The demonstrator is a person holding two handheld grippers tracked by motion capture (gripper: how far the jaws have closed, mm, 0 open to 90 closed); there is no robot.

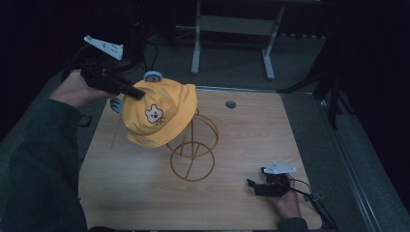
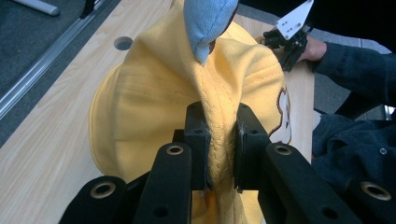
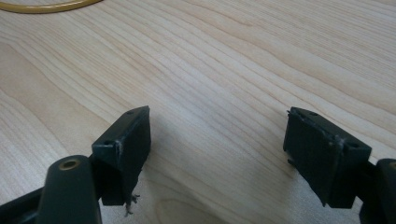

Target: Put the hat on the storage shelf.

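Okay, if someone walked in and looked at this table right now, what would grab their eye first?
Probably the yellow hat with a bear face, hanging over a gold wire stand at mid-table. The left gripper is pinching a fold of its fabric near a blue ear. The right gripper rests open over bare wood near the table's front right corner.

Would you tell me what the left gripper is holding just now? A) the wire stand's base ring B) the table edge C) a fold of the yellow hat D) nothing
C: the left gripper has its jaws pinched on a fold of the yellow hat.
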